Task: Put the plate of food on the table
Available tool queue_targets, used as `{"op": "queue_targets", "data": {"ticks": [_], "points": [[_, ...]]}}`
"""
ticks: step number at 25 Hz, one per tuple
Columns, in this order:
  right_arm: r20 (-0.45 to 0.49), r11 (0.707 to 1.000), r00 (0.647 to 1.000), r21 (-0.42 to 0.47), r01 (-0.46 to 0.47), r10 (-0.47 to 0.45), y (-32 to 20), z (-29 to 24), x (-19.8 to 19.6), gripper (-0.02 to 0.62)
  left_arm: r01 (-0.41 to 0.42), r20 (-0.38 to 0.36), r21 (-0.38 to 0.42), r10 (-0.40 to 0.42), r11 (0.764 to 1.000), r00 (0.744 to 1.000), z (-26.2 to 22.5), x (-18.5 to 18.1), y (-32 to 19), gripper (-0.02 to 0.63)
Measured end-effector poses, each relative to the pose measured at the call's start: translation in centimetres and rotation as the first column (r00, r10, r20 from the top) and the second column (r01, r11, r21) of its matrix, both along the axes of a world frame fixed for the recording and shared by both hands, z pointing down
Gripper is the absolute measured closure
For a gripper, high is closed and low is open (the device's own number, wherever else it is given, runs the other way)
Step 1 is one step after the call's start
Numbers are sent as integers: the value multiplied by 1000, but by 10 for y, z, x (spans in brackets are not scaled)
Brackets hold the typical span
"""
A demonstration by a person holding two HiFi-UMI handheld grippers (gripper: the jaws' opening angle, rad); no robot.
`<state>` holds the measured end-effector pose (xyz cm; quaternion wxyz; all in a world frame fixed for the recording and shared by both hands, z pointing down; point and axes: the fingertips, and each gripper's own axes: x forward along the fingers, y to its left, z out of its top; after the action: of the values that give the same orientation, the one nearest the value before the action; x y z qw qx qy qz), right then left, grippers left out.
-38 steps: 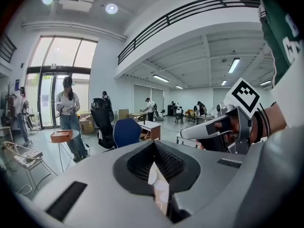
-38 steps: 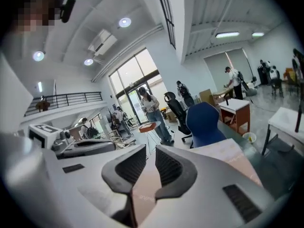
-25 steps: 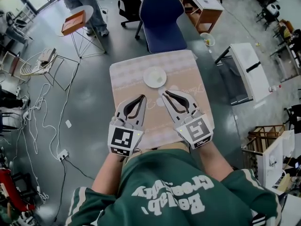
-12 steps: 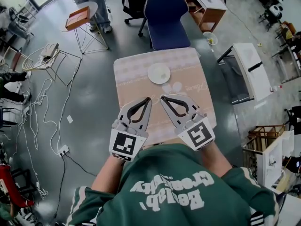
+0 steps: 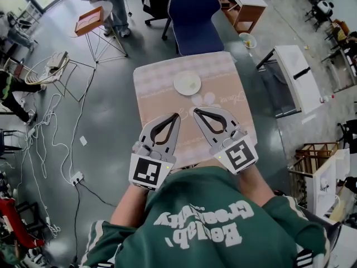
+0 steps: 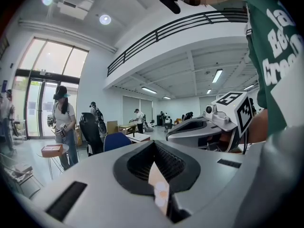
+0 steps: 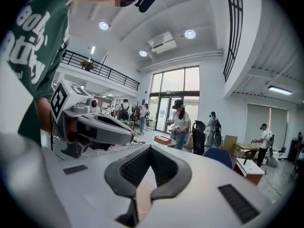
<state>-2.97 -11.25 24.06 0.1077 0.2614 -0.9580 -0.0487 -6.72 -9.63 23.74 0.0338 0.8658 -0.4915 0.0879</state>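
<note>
The left gripper (image 5: 175,117) hovers over the near half of the table (image 5: 153,91), its jaws closed tip to tip on nothing, so only the hollow loop between the pads shows in its own view. It leans inward towards its partner, which looks like a resting pose rather than a reach. The plate (image 5: 187,84), with a little pale food on it, sits flat on the table ahead of both tips and well clear of them, so the placing seems done. The right gripper (image 5: 196,112) mirrors the left, also closed and empty, its tip slightly nearer the plate. A blue chair (image 5: 195,15) stands beyond the table.
</note>
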Motion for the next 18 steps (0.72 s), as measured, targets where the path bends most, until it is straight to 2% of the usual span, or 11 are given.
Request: {"op": "queue_targets", "data": {"ticks": [18], "points": [[12, 998, 998, 4, -67, 67, -2, 2, 13, 581, -39, 16, -10, 39, 999, 999, 8, 17, 4, 597]]}}
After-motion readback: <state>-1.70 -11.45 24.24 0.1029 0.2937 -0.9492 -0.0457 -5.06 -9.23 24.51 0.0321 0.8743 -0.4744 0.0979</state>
